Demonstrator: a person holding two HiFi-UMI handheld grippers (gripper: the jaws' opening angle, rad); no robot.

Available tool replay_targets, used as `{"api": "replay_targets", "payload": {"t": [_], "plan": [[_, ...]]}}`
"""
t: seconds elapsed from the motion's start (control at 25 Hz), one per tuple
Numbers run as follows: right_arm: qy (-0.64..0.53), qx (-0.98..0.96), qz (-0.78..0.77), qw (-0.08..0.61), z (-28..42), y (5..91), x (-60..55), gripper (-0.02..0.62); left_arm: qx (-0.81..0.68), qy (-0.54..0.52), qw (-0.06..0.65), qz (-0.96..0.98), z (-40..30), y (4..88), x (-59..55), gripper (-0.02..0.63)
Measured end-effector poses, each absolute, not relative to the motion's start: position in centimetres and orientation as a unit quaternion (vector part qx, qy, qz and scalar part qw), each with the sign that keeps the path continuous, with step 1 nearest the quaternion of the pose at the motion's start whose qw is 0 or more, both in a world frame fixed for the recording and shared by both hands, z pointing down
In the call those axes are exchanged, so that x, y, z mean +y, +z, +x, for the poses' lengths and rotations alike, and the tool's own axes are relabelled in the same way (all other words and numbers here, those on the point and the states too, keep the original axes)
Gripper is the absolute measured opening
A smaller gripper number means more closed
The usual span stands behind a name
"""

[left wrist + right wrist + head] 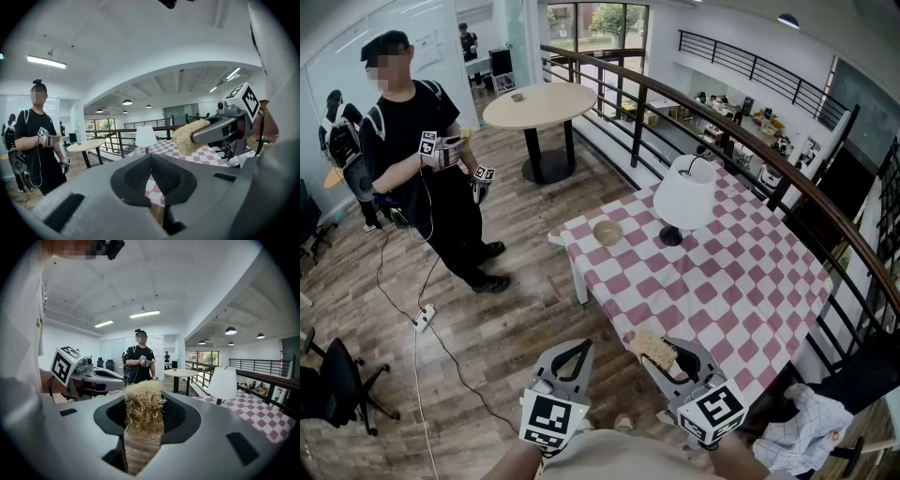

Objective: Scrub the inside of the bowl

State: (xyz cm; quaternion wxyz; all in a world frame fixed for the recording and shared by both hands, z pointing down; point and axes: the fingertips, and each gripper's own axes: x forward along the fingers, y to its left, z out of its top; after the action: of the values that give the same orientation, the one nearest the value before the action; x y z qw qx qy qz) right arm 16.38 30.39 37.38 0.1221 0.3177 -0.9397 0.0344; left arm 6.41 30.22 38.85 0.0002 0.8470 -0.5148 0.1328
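Observation:
A small tan bowl stands alone on the near left part of the checkered table, next to a white lamp. Both grippers hang in the air short of the table's near corner, far from the bowl. My right gripper is shut on a tan fibrous scrubber, which fills the gap between the jaws in the right gripper view. My left gripper is shut with nothing in it; its jaws meet in the left gripper view. That view also shows the scrubber at the right.
A person in black stands on the wood floor at the left, holding two grippers. A round table is behind. A dark railing runs along the table's far side. A cable and power strip lie on the floor.

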Motion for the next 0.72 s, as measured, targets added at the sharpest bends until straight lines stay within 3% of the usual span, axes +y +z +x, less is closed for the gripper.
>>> {"api": "replay_targets", "payload": {"t": [0.16, 0.48, 0.72], "plan": [[0.032, -0.941, 0.315, 0.123, 16.7, 37.7, 30.7, 0.161, -0.512, 0.122, 0.026, 0.850, 6.6, 39.1, 30.6, 0.015], [0.047, -0.940, 0.323, 0.102, 18.0, 37.4, 30.2, 0.161, -0.514, 0.167, -0.024, 0.841, 8.1, 39.5, 30.8, 0.015], [0.059, -0.938, 0.325, 0.104, 19.4, 38.1, 29.6, 0.163, -0.513, 0.158, -0.017, 0.844, 9.7, 39.6, 30.8, 0.015]]}}
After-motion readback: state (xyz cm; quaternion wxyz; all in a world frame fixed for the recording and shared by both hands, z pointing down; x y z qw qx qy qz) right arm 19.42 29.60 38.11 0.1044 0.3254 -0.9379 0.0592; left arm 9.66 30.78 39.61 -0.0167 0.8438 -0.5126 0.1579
